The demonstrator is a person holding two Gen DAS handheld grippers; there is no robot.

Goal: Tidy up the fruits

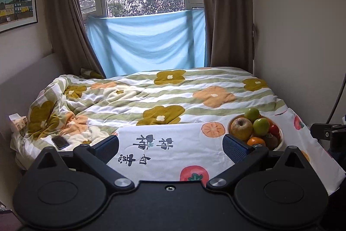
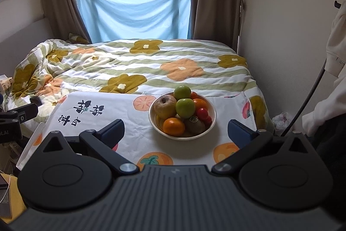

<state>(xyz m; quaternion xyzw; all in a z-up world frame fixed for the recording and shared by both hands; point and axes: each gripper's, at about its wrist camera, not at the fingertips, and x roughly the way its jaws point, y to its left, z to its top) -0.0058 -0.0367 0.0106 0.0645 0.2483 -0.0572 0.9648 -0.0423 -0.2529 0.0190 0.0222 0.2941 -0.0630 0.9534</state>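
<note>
A white bowl (image 2: 210, 120) piled with fruit stands on a persimmon-print cloth (image 2: 129, 120). It holds a brown pear (image 2: 165, 106), two green apples (image 2: 185, 107), an orange (image 2: 174, 126), a kiwi (image 2: 195, 125) and small red tomatoes (image 2: 202, 113). My right gripper (image 2: 176, 129) is open, its blue pads on either side of the bowl, a little short of it. In the left wrist view the bowl (image 1: 279, 145) sits far right, just beyond the right pad. My left gripper (image 1: 170, 145) is open over the bare cloth (image 1: 173, 155), holding nothing.
The cloth-covered surface stands at the foot of a bed with a flowered quilt (image 2: 140, 64). A phone (image 1: 60, 142) lies on the quilt at left. A wall (image 2: 281, 25) runs close on the right, with a white garment (image 2: 337, 47) hanging. The other gripper's body (image 1: 328, 133) shows at the right edge.
</note>
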